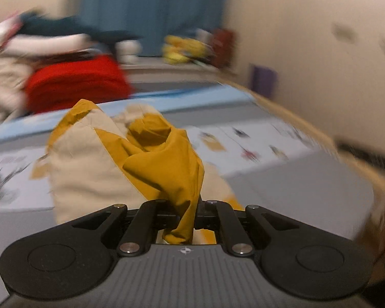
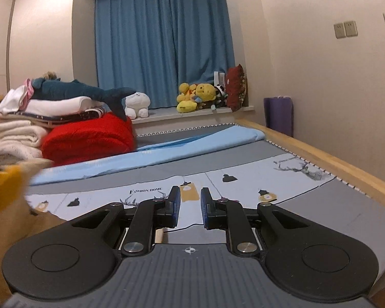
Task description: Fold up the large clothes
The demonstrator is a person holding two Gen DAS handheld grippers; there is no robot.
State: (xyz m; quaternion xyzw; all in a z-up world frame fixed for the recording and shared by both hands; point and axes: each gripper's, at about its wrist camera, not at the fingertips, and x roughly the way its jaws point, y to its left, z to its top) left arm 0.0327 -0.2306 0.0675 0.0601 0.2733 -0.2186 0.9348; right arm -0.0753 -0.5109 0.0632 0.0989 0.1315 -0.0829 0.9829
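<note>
A mustard-yellow and beige garment (image 1: 131,159) hangs bunched above the bed, and my left gripper (image 1: 186,215) is shut on a yellow fold of it. The left wrist view is blurred by motion. In the right wrist view the same garment (image 2: 5,205) shows at the far left edge. My right gripper (image 2: 190,205) is open and empty, a little above the printed grey and white bed sheet (image 2: 243,179).
A red blanket (image 2: 87,138) and a stack of folded bedding (image 2: 25,120) with a plush shark (image 2: 84,92) lie at the bed's far left. A light blue sheet (image 2: 166,151) lies across the bed. Plush toys (image 2: 197,97) sit on the window ledge. A wooden bed rail (image 2: 333,159) runs along the right.
</note>
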